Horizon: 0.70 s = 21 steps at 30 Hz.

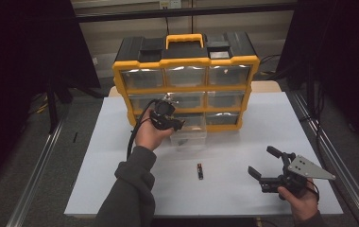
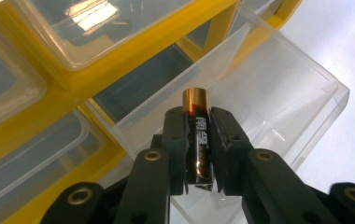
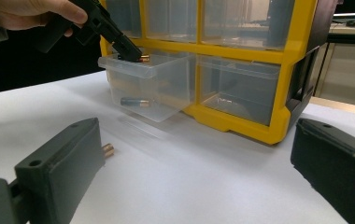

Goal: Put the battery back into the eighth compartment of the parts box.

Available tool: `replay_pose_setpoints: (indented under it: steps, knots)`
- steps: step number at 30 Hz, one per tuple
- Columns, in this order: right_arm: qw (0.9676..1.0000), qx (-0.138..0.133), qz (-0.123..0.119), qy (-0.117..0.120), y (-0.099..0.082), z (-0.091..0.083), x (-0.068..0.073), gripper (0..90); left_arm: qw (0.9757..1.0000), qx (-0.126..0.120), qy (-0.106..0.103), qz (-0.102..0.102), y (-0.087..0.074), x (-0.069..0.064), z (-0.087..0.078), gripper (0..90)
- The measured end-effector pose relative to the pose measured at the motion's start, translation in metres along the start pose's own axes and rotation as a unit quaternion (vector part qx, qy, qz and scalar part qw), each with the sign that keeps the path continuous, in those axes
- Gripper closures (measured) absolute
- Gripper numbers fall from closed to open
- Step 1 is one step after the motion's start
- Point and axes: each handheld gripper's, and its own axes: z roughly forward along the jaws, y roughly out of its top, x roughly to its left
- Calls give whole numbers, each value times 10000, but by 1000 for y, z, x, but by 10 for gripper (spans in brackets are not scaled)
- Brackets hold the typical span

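well, the organiser (image 1: 185,80) was a boxy thing of glossy yellow plastic with a black top and a yellow handle, its front a grid of clear, hard-walled drawers. one clear drawer (image 2: 278,107) on the bottom row stood pulled out over the matte white table (image 1: 243,142), thin-walled and see-through, with a small cylindrical battery already lying on its floor (image 3: 135,101).

the person's left hand (image 1: 150,135) came up from about six o'clock, sleeve bent at the elbow, wrist cocked so the left gripper (image 1: 170,123) pointed toward the organiser at twelve o'clock and tipped down over the open drawer. its black, blocky jaws were pinched tight on a held battery (image 2: 199,135), a smooth metal cylinder with a coppery end and a dark printed wrap; the coppery tip poked out beyond the pads, hanging just above the drawer's rim.

the right hand (image 1: 300,201) rested low at about four o'clock on the table, well apart from the organiser, holding the right gripper (image 1: 265,163) roughly level with its grey three-cornered plate on top. its jaws stood wide apart with nothing between them. a loose battery (image 1: 200,171) lay on the table between the two hands, at about nine o'clock from the right gripper.
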Motion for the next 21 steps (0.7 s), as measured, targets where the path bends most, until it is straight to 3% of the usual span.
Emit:
replay_pose_setpoints:
  steps: [4,7,13,17,20,21]
  knots:
    - [10000,17,13,5,0,0,0,18,9998,-217,-27,-30,0,-3,-2,653]
    - [10000,20,13,1,0,-1,0,18,9998,-186,-58,9,0,-3,-4,614]
    - [10000,2,-9,-12,0,0,0,18,9992,-238,-310,6,-2,-9,-16,503]
    - [10000,10,5,-6,0,0,1,19,9993,-197,-295,73,-3,-12,-21,426]
    - [10000,17,-3,0,0,0,1,19,9983,-307,-496,43,-7,-15,-25,372]
    - [10000,15,-1,-7,0,0,1,19,9984,-338,-452,73,-8,-16,-25,351]
